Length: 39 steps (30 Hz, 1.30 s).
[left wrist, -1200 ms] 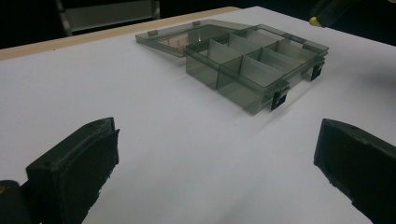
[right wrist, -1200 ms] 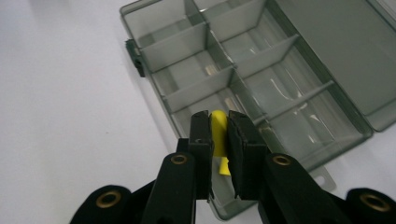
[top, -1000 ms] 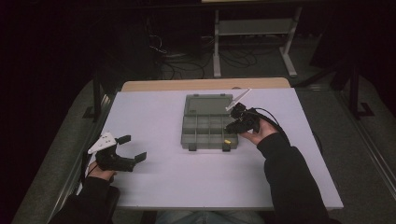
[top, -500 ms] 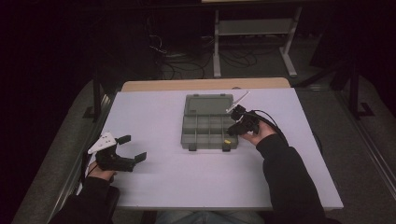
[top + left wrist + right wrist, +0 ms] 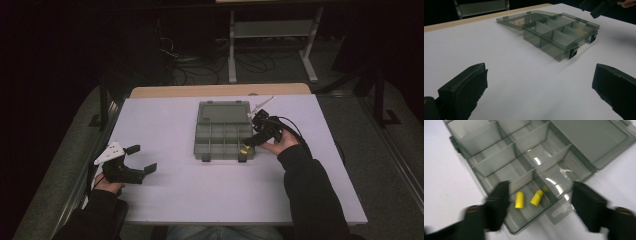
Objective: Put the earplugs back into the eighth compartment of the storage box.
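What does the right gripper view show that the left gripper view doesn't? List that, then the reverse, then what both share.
Right gripper view, not the left: two yellow cylinders lying in a corner compartment, framed by the open jaws of the right gripper. Left gripper view, not the right: the open left gripper over bare tabletop, and the wooden strip along the table's far edge. Both: the grey compartment box with its lid open flat, on the white table.
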Available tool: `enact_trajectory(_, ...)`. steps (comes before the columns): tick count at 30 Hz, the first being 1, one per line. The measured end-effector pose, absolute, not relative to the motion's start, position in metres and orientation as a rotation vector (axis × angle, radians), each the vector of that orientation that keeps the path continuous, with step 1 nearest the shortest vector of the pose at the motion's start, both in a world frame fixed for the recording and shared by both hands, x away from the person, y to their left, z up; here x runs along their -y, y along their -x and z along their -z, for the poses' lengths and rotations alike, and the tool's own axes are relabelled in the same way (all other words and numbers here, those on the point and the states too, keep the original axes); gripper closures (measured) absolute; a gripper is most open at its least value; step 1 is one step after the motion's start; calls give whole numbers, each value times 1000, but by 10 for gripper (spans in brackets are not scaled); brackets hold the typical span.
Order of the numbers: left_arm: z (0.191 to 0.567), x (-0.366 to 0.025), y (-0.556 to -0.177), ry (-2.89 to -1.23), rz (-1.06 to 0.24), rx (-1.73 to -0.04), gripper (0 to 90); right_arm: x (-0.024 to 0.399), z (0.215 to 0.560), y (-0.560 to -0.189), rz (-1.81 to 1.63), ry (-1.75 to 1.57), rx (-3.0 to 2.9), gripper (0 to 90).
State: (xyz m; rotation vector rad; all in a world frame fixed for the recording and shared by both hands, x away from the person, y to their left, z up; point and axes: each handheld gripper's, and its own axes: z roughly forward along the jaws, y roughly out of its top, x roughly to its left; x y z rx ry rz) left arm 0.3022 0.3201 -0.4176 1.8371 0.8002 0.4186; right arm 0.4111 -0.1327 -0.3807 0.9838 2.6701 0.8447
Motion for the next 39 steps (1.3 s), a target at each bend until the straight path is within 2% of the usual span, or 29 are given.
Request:
enact_trajectory(6, 418, -320, -302, -1838, -419, -799, 0, 143, 380, -406, -871, -1022, -2615, 83)
enact_trajectory(12, 417, -320, -302, -1837, -423, -805, 0, 152, 380, -398, -904, -1068, -2582, 0)
enact_trajectory(39, 418, -320, -302, -1838, -425, -812, 0, 193, 388, -354, -1110, -1124, -2472, 0)
